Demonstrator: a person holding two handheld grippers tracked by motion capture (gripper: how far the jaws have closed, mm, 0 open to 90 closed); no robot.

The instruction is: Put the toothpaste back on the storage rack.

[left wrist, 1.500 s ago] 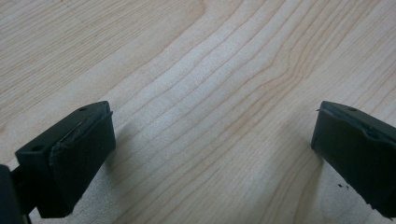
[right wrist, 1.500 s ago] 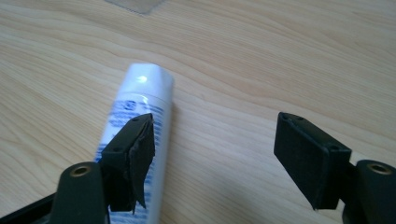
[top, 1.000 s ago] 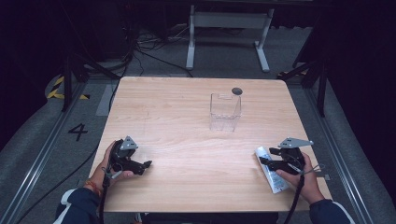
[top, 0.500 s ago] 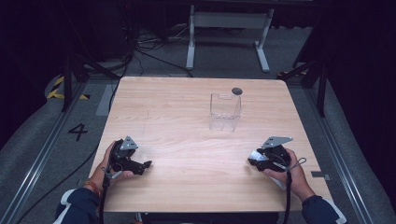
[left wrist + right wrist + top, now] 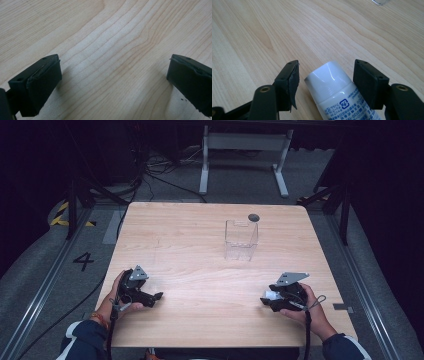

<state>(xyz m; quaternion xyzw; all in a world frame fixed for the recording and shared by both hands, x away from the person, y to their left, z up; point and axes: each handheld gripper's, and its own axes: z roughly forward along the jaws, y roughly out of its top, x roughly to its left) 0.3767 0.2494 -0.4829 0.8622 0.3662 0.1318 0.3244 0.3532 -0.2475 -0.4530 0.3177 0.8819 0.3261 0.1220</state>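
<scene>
A white tube [image 5: 334,87] with blue print points its ribbed cap forward between the jaws of my right gripper [image 5: 325,75]. The left pad [image 5: 293,83] stands a little apart from the cap, and the right pad sits close beside it. These jaws have just been opening with the tube between them. In the high view the right gripper [image 5: 266,300] is near the table's front right, with the tube's white end [image 5: 272,295] showing at its tip. My left gripper [image 5: 156,299] rests at the front left, open [image 5: 113,72] over bare wood.
A clear plastic box [image 5: 240,240] stands upright towards the back of the wooden table [image 5: 200,250], with a small dark disc [image 5: 253,217] just behind it. Metal frame legs and cables lie on the floor beyond the table's far edge.
The right hand has moved left along the table's front, and the white tube has come with it. The left hand has stayed put.
</scene>
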